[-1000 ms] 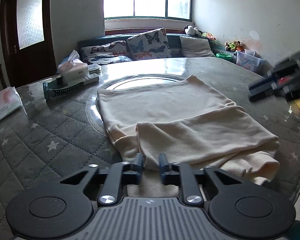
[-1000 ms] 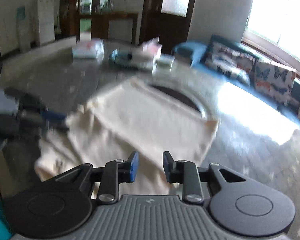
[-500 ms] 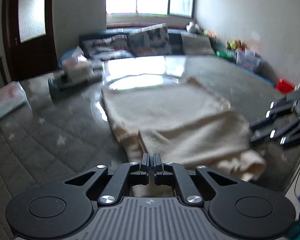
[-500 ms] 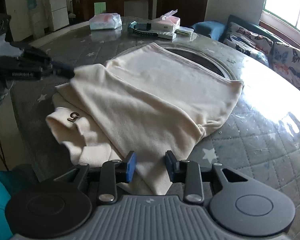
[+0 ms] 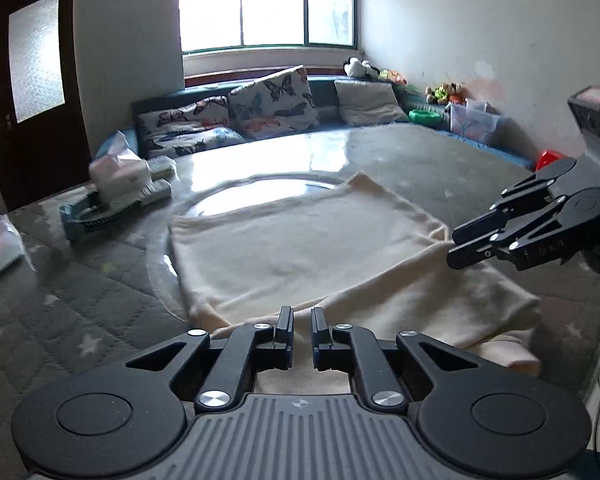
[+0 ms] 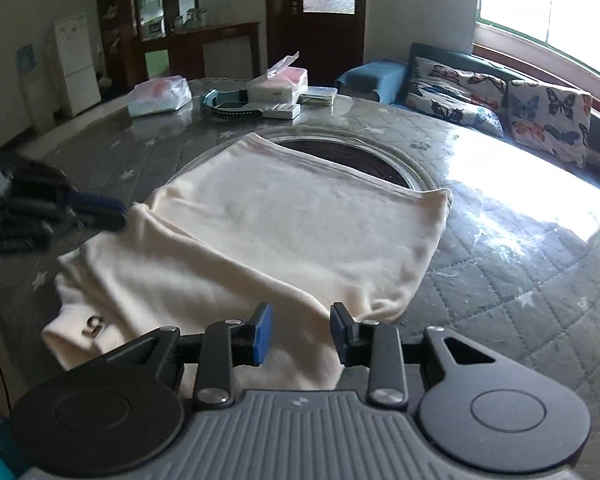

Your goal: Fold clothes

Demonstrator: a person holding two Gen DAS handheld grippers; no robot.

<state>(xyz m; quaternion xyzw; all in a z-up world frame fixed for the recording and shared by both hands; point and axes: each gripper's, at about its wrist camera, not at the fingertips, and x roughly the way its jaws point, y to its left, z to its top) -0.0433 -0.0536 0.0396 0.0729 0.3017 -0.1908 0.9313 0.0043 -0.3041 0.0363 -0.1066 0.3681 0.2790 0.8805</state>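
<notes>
While its two fingers part by only a narrow slit and are easing open, the left gripper sits at the bottom centre of its own view, over the near edge of the cream garment. Cloth shows through the slit, but the pads do not press on it. In the right wrist view the same gripper appears as a dark blur at the left edge, its blue tips close to the garment's left corner; whether they touch cannot be told.

The right gripper stands with its fingers clearly apart at the bottom centre of its view. Cream cloth fills the gap behind them, with nothing pinched. Seen from the left wrist, it hangs at the right edge of the frame, just above the garment's right side.

The garment lies folded in layers across the middle of both views, on the grey quilted table with white stars under a clear glossy cover. Its far edge overlaps the round glass disc set in the tabletop. A small metal figure sits on the lower-left fold in the right wrist view.

A tissue box rests at the table's far side, top centre there. Butterfly cushions line the bench under the window, upper centre of the left wrist view.
</notes>
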